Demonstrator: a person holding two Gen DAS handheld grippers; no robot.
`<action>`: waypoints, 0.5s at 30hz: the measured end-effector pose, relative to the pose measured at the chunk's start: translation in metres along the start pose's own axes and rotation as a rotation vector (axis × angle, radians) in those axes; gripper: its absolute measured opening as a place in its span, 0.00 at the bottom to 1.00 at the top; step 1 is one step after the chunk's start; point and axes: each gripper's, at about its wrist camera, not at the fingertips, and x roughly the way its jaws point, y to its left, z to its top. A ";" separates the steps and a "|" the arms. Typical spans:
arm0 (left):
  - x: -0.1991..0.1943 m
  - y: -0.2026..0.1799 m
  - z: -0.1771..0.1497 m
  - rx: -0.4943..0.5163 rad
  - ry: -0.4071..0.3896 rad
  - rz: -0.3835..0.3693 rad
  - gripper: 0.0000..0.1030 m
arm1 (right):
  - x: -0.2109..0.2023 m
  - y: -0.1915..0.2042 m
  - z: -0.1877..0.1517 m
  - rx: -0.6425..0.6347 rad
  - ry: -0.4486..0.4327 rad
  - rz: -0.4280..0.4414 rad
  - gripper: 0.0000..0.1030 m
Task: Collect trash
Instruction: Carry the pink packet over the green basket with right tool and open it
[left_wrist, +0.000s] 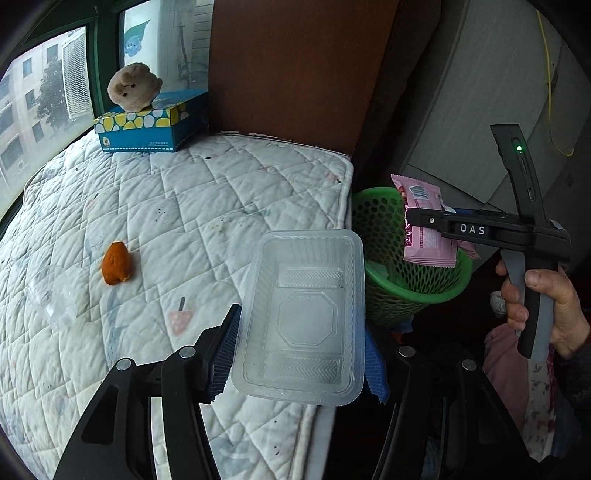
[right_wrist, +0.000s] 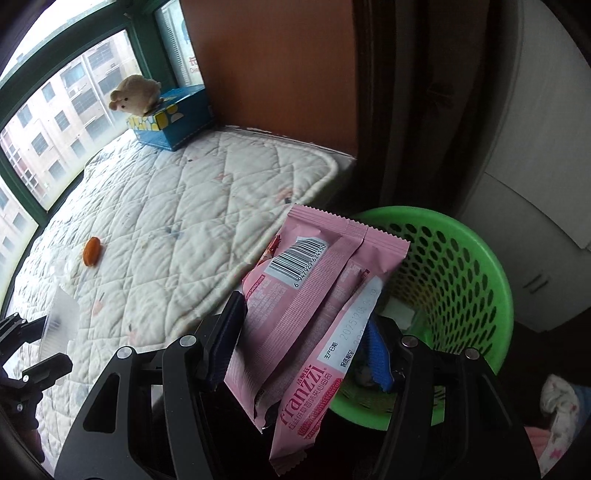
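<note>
Two pieces of trash are in hand at once: the left gripper (left_wrist: 301, 354) is clamped on a clear plastic tray (left_wrist: 303, 317) over the mattress (left_wrist: 192, 206) edge, and the right gripper (right_wrist: 306, 347) grasps a pink snack wrapper (right_wrist: 314, 314) at the rim of the one green basket (right_wrist: 461, 266). I'd judge this the drop-off step; next, each must let go above the basket. One orange peel (left_wrist: 116, 263) lies near the mattress's window edge.
</note>
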 end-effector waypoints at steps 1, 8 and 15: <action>0.001 -0.003 0.001 0.000 0.000 -0.006 0.55 | 0.001 -0.005 -0.001 0.008 0.001 -0.006 0.61; 0.005 -0.019 0.009 0.002 0.005 -0.027 0.55 | 0.007 -0.041 -0.004 0.045 0.011 -0.066 0.67; 0.015 -0.037 0.016 0.019 0.020 -0.046 0.55 | 0.006 -0.070 -0.006 0.086 0.008 -0.091 0.72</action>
